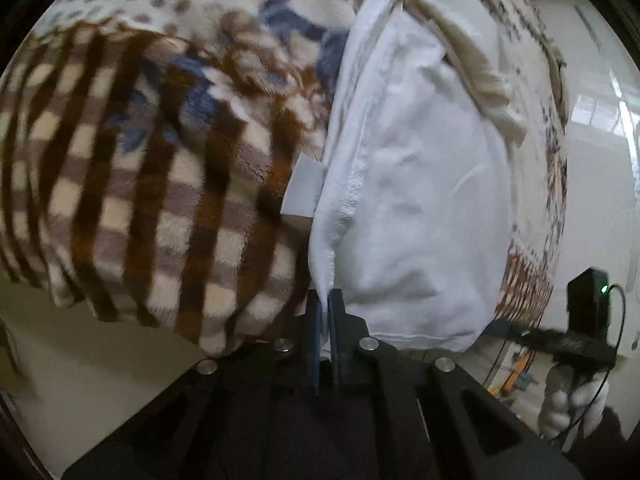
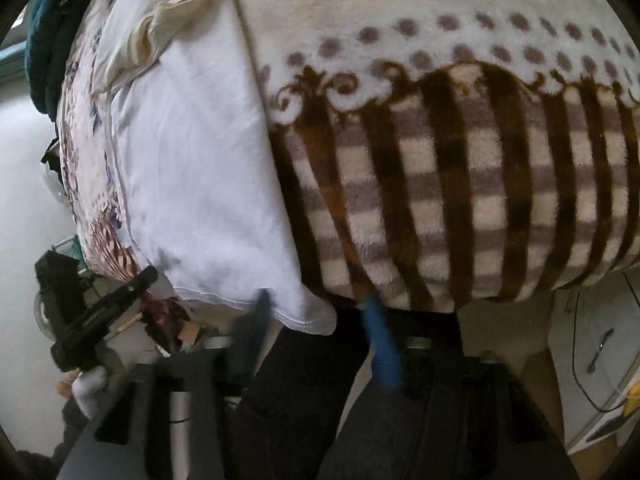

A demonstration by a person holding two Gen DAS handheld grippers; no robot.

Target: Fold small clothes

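A white garment (image 1: 412,184) lies on a checked fleece blanket (image 1: 152,200). My left gripper (image 1: 327,300) is shut on the garment's near hem corner, the cloth pinched between the blue pads. In the right wrist view the same white garment (image 2: 192,168) lies at the left on the blanket (image 2: 460,200). My right gripper (image 2: 316,308) is open, its fingers spread either side of the garment's near corner, with no cloth pinched. The other gripper (image 2: 100,320) shows at the lower left.
A cream garment (image 1: 472,60) lies crumpled beyond the white one, also in the right wrist view (image 2: 168,28). Dark teal clothes (image 2: 48,40) pile at the far left. The blanket's edge drops to a glossy white floor (image 1: 600,160). A white tag (image 1: 304,188) pokes out beside the garment.
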